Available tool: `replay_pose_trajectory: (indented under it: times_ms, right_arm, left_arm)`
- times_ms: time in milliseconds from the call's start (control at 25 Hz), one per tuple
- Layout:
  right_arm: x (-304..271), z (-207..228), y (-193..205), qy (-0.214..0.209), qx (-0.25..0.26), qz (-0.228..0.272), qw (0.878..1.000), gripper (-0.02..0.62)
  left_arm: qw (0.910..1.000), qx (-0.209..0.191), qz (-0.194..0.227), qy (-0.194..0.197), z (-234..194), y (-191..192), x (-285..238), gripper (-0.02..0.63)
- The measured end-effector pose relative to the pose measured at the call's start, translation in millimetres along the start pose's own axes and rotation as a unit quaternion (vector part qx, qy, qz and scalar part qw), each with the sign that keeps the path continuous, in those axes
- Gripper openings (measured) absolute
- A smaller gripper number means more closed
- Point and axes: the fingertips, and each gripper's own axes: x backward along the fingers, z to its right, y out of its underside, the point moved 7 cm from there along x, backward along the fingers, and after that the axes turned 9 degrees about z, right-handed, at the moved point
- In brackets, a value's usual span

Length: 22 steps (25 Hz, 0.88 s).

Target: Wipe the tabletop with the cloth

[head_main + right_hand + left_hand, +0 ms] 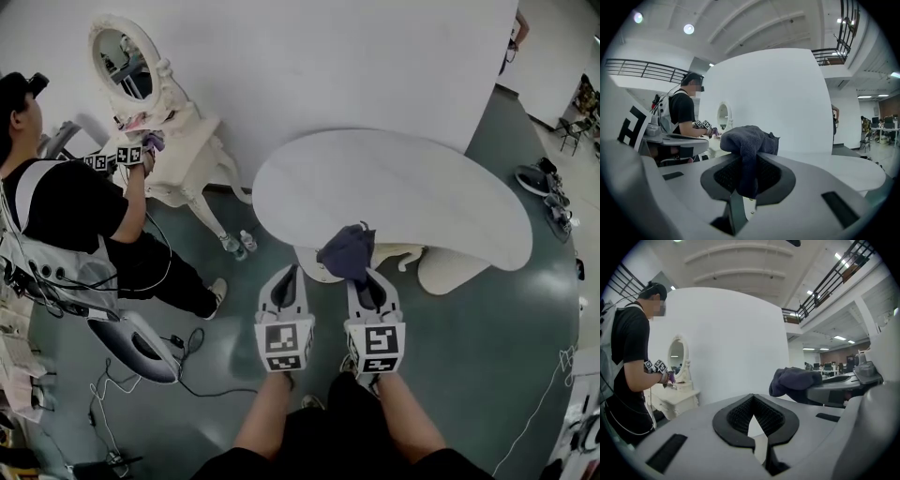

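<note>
A dark blue cloth (347, 253) hangs bunched from my right gripper (364, 278), which is shut on it just short of the near edge of the white kidney-shaped table (403, 187). In the right gripper view the cloth (750, 140) spills over the top of that gripper (747, 180), with the tabletop (843, 168) beyond. My left gripper (286, 278) is beside it to the left, over the floor, shut with nothing in it. From the left gripper view, the left gripper (754, 420) has nothing between its pads, and the cloth (794, 380) shows at the right.
At the left, a person (66, 206) with grippers works at a white dressing table (183, 150) with an oval mirror (127, 61). Bottles (234, 246) stand on the floor near its leg. Cables (141, 394) trail on the floor. Shoes (544, 183) lie far right. A white wall (328, 56) stands behind.
</note>
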Motion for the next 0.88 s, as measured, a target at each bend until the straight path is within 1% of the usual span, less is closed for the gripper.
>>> replay_pose_trajectory:
  times_ms: [200, 360, 440, 520, 560, 680, 880]
  right_arm:
    - [-10.4, 20.5, 2.7, -0.013, 0.001, 0.000, 1.000, 0.061]
    - [-22.8, 37.3, 5.1, -0.012, -0.016, -0.002, 1.000, 0.061]
    - [-28.1, 42.4, 9.8, -0.016, -0.024, -0.005, 1.000, 0.061]
    - [-33.9, 46.8, 14.6, -0.023, -0.034, -0.008, 0.999, 0.061]
    - [-37.0, 49.5, 16.0, -0.026, -0.042, -0.008, 0.999, 0.061]
    - [-46.1, 59.0, 17.7, -0.028, -0.063, -0.003, 0.998, 0.061]
    - [-60.9, 70.3, 26.8, -0.034, -0.081, -0.002, 0.996, 0.061]
  left_arm:
    - [0.9998, -0.008, -0.018, 0.010, 21.2, 6.9, -23.0, 0.006]
    - [0.9992, -0.011, -0.035, 0.018, 28.6, 12.4, -45.8, 0.006]
    - [0.9990, -0.004, -0.041, 0.019, 31.4, 14.9, -55.2, 0.006]
    - [0.9987, 0.011, -0.047, 0.018, 34.4, 15.1, -64.1, 0.006]
    - [0.9985, 0.012, -0.051, 0.018, 35.8, 15.5, -68.5, 0.006]
    - [0.9979, 0.002, -0.064, 0.016, 38.1, 16.3, -80.6, 0.006]
    - [0.9971, -0.005, -0.075, 0.007, 38.5, 22.2, -93.7, 0.006]
